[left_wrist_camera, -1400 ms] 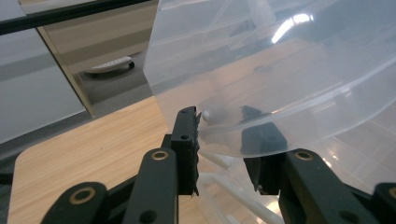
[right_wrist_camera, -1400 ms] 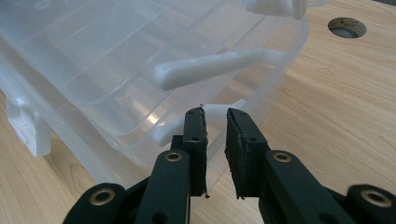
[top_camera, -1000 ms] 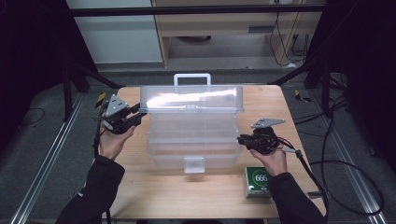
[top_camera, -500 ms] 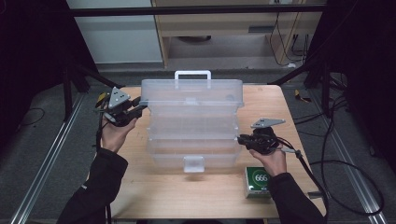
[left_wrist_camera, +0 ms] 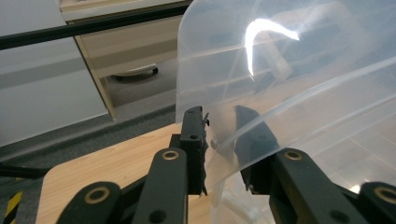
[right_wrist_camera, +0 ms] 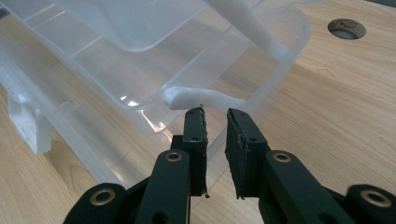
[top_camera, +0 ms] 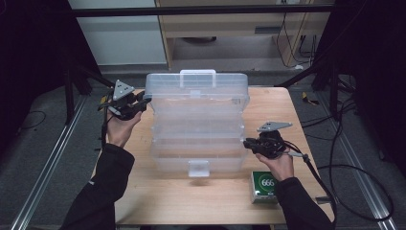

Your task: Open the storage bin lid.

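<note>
A clear plastic tiered toolbox [top_camera: 198, 136] stands in the middle of the wooden table [top_camera: 158, 196]. Its top section with the lid [top_camera: 196, 93] and white handle [top_camera: 197, 74] sits at the far side. My left gripper [top_camera: 145, 101] is at the lid's left end. In the left gripper view its jaws [left_wrist_camera: 219, 112] have just been closing, with the lid's clear rim [left_wrist_camera: 289, 70] between them. My right gripper [top_camera: 246, 143] is at the box's right side, low down. In the right gripper view it [right_wrist_camera: 215, 112] grips the lower tier's clear wall [right_wrist_camera: 116, 70], just under a white hinge arm [right_wrist_camera: 201, 99].
A small green packet marked 666 [top_camera: 265, 186] lies on the table near the front right, by my right wrist. A round hole [right_wrist_camera: 346, 28] is in the tabletop beyond the box. Cables trail off the table's right side. Black frame bars stand around the table.
My left hand has moved away and slightly up with the lid's left end, and the top section has shifted toward the far side. My right hand has stayed put.
</note>
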A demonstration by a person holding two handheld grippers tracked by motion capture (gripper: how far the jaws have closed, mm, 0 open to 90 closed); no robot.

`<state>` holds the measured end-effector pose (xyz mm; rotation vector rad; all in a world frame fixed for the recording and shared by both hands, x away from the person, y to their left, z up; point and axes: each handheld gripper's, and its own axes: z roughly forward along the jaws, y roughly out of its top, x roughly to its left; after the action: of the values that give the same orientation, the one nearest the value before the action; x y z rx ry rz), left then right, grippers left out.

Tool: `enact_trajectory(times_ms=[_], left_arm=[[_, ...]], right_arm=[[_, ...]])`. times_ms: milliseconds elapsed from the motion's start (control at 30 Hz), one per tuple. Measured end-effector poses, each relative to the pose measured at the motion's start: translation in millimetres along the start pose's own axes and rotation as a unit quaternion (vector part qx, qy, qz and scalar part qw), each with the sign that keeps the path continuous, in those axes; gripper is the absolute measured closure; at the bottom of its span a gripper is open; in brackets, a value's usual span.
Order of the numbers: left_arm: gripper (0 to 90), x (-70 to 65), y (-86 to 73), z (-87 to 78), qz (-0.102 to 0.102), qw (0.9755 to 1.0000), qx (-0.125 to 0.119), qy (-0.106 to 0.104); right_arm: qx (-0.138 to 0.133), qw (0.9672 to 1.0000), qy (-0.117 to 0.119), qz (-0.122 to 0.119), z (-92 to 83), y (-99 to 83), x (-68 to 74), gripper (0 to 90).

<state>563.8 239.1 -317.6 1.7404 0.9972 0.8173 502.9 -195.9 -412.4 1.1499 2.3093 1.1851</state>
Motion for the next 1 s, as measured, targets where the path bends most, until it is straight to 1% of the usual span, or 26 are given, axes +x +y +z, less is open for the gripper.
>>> enact_trajectory(times_ms=[67,200,367,633,767,800,867,967,1000], left_arm=[[74.4,2.2,3.6,4.9,-0.008,1.0000,-0.001,0.001],[74.7,4.2,7.3,8.9,-0.013,0.9999,0.001,0.003],[75.2,6.9,11.4,16.8,-0.018,0.9998,-0.006,0.007],[75.9,9.7,17.3,28.1,-0.020,0.9996,-0.007,0.018],[76.2,12.9,21.9,38.7,-0.023,0.9994,-0.006,0.026],[76.2,12.9,21.9,38.7,-0.023,0.9994,-0.006,0.026],[76.3,14.6,25.6,46.2,-0.020,0.9992,0.001,0.034],[76.7,15.8,26.0,50.8,-0.024,0.9991,-0.002,0.036],[77.0,17.4,25.5,54.1,-0.032,0.9988,-0.004,0.036]], right_arm=[[0.000,1.0000,-0.001,-0.001,0.1,0.1,0.0,78.1],[-0.001,1.0000,0.000,-0.002,0.2,0.1,0.0,78.0],[0.000,1.0000,0.000,-0.001,0.4,0.3,-0.4,77.7],[0.001,1.0000,0.004,0.004,0.6,0.7,-1.3,77.4],[0.002,1.0000,0.003,0.003,0.8,0.7,-1.5,77.2],[0.001,1.0000,0.003,0.002,0.9,0.7,-1.5,77.2],[0.001,1.0000,0.003,0.001,1.1,0.7,-1.5,77.0],[0.001,1.0000,0.003,0.002,1.1,0.7,-1.5,76.9],[0.000,1.0000,0.003,0.000,1.2,0.6,-1.6,76.9]])
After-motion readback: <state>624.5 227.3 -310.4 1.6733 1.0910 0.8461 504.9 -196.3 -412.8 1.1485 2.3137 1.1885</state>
